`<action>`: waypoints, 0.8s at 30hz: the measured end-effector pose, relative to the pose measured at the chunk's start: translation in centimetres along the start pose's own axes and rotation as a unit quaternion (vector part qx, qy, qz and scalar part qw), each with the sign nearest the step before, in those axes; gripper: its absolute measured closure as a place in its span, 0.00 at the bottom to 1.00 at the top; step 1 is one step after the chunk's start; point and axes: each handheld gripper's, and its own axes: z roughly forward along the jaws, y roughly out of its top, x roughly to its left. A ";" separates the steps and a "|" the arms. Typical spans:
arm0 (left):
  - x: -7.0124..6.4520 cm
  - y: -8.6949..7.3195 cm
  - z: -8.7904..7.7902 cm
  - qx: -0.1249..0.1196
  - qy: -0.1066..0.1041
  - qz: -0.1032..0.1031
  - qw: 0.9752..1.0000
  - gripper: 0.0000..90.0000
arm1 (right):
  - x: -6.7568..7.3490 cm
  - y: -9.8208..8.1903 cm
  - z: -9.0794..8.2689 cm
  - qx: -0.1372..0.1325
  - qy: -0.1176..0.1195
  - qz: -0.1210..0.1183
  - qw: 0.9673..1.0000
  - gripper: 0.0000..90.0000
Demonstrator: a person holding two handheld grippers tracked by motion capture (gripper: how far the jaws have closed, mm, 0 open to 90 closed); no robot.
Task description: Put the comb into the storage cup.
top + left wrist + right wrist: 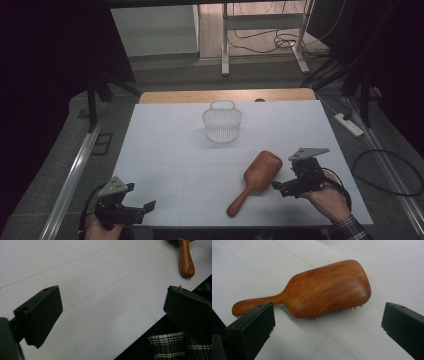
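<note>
Beside right gripper [280, 187], unlabelled wooden hairbrush [256, 179]

White table top [165, 145], wooden edge [200, 96] at its far side; grey floor [60, 165], white desk legs [225, 45] beyond; power strip [349, 124] right, dim light

Left gripper [112, 307] hangs over the white tabletop [95, 272] near its edge, jaws wide apart, nothing between them. The brush handle [187, 262] pokes in top right, well apart.
</note>
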 end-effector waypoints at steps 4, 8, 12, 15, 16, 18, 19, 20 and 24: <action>0.0 0.0 0.0 -0.001 0.000 -0.002 1.000 0.03 | 0.3 0.5 0.5 0.006 0.002 -0.011 1.000 0.00; 0.0 0.0 0.0 -0.001 0.000 -0.002 1.000 0.03 | 0.7 0.9 0.9 0.019 0.014 -0.018 1.000 0.00; 0.0 0.0 0.0 0.000 0.000 -0.002 1.000 0.03 | 1.1 1.2 1.3 0.019 0.023 -0.023 0.999 0.00; 0.0 0.0 0.0 0.000 0.000 -0.002 1.000 0.03 | 1.5 1.6 1.8 0.015 0.028 -0.030 0.999 0.00; 0.0 0.0 0.0 -0.001 0.000 -0.002 1.000 0.03 | 1.5 1.7 1.9 0.014 0.029 -0.031 0.999 0.00; 0.0 0.0 0.0 0.000 0.000 -0.002 1.000 0.03 | 1.6 1.9 2.0 0.015 0.029 -0.035 0.999 0.00; 0.0 0.0 0.0 0.000 0.000 -0.002 1.000 0.03 | 1.7 2.1 2.1 0.020 0.030 -0.036 0.999 0.00; 0.0 0.0 0.0 0.000 0.000 -0.002 1.000 0.03 | 1.8 2.2 2.3 0.022 0.030 -0.036 0.999 0.00; 0.0 0.0 0.0 0.000 0.000 -0.002 1.000 0.03 | 2.1 2.8 2.8 0.022 0.034 -0.035 0.999 0.00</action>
